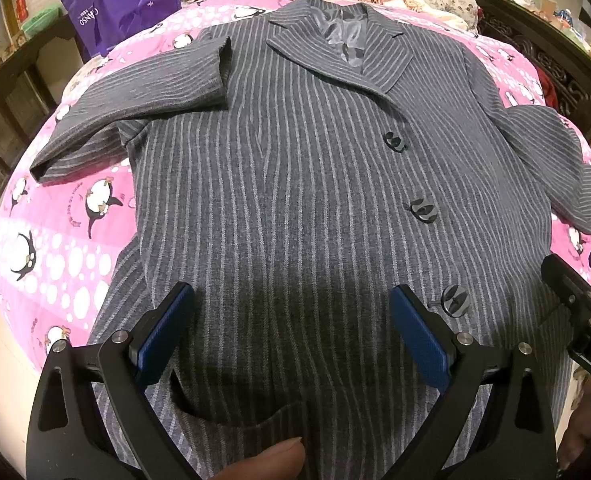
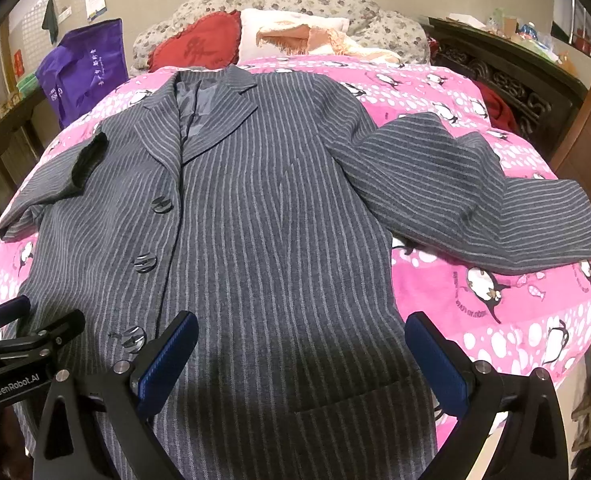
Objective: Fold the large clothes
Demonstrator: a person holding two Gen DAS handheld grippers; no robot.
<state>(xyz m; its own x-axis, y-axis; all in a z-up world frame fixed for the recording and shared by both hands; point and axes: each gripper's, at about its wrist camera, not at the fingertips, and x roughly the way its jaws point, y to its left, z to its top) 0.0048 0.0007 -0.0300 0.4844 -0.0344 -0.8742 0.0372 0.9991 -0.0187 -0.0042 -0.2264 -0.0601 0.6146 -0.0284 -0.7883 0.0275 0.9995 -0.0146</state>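
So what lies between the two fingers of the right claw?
Only the striped coat: the right claw hovers open above its lower front, holding nothing, as the right wrist view shows.

Support: bed covered by a pink penguin-print quilt (image 2: 495,320)
Centre of quilt: grey pinstriped coat (image 2: 263,220) is laid flat, buttoned, sleeves spread
Beyond coat's collar: red cushion (image 2: 199,46) and white pillow (image 2: 291,32) are laid

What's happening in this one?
A person holds two grippers over a striped jacket spread face up on a pink bedspread. The left gripper and right gripper both hover open near the hem, gripping nothing. The sleeves lie out to the sides; no fold is made yet.
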